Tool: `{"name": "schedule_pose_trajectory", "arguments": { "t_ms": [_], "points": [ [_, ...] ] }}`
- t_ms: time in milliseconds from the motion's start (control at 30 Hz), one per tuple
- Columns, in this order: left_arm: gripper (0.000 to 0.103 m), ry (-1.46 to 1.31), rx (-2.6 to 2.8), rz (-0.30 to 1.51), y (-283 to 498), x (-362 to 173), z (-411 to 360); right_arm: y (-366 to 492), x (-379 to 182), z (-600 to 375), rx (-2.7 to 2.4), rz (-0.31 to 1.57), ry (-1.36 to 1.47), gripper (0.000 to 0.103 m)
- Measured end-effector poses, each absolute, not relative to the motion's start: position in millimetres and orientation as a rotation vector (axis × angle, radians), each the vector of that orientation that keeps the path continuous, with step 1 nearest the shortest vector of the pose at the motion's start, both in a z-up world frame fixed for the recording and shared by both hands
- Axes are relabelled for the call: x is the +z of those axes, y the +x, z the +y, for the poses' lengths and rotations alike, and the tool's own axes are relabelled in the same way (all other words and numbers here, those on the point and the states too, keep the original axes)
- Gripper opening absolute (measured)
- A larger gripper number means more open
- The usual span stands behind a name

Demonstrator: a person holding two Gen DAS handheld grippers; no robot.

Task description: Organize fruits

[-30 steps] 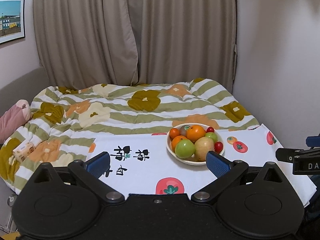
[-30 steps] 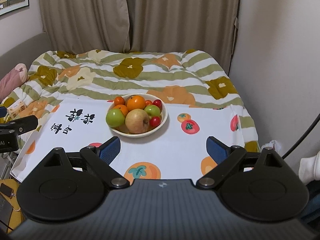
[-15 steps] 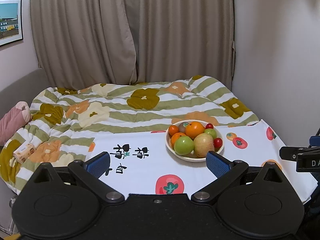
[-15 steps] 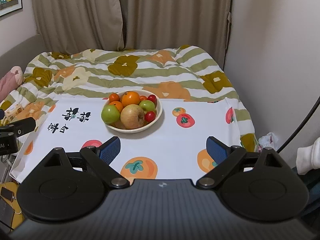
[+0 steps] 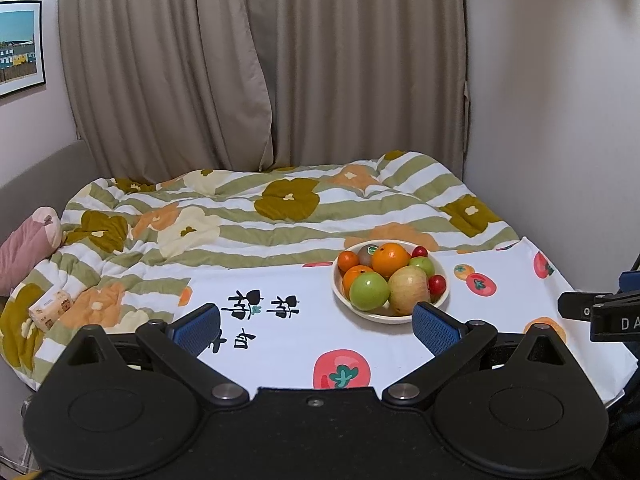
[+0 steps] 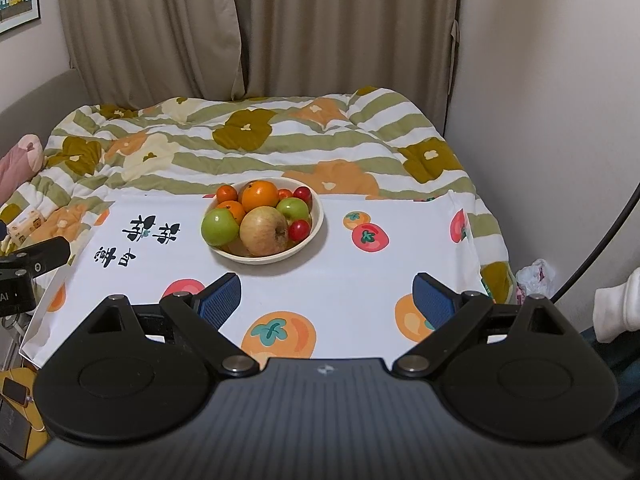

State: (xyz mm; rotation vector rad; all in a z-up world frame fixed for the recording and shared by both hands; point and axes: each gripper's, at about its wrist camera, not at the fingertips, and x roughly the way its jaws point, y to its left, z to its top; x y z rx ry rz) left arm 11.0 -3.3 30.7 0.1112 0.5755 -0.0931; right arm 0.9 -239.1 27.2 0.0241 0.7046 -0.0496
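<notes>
Left wrist view: the left gripper, its blue-padded fingers spread wide and grasping nothing, hangs above a white cloth printed with red and orange fruit and black characters. A shallow cream-coloured bowl heaped with fruit rests on that cloth, just beyond the right-hand finger. In the bowl, a large orange sits at the back, a round green apple and a yellowish-red apple at the front, a small red cherry tomato at the bowl's right edge. Beyond the bowl lies a green-and-white striped quilt with olive and orange flowers; beige pleated curtains hang behind it. The black tip of the right gripper juts in well right of the bowl.

Right wrist view: the right gripper is likewise spread and empty above the fruit-printed cloth. The bowl stands ahead of its left finger, with bare cloth between them. The yellowish-red apple faces the camera, the green apple to its left, the orange behind it, a cherry tomato to its right. The left gripper's black tip shows well left of the bowl.
</notes>
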Motion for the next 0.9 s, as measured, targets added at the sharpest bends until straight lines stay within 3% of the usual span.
{"name": "schedule_pose_trajectory", "arguments": {
  "t_ms": [900],
  "points": [
    [0.103,0.110,-0.081,0.572,10,30,4,1,26,-228,-0.045,0.709,0.034,0.103]
  ]
}}
